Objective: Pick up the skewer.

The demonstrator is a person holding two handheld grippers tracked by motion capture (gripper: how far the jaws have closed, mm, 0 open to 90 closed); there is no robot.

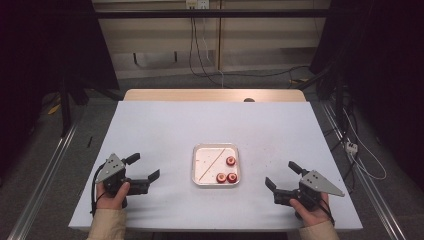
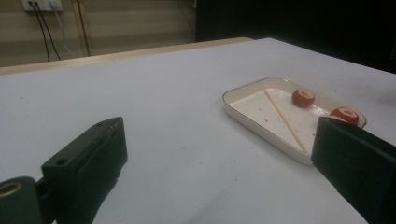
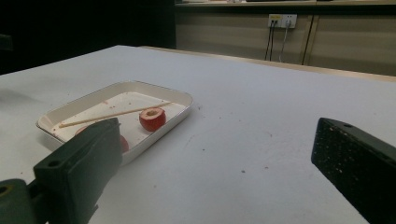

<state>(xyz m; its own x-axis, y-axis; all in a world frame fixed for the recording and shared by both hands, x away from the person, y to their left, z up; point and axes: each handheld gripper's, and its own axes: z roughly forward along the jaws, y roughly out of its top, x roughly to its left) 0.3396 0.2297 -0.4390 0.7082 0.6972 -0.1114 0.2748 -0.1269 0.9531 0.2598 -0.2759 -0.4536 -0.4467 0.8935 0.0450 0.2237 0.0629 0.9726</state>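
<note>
The tray [image 1: 215,148] is sitting on the table [image 1: 165,125] between the left gripper [image 1: 145,167] and right gripper [image 1: 281,174]. Three fruit pieces [image 1: 230,160] and a skewer [image 1: 210,164] are lying in it, the fruit nearer the right gripper.

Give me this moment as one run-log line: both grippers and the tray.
left gripper: open, empty | right gripper: open, empty | white rectangular tray: centre, holds three red cored fruits, thin wooden skewer | contact: none

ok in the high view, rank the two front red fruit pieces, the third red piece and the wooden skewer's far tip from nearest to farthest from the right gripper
1. Front pair of cored red fruit pieces, at the white rectangular tray's near right corner: nearest the right gripper; I won't rank them against each other.
2. Third red piece, right side, farther back.
3. Thin wooden skewer's far tip, rear of tray.
</note>
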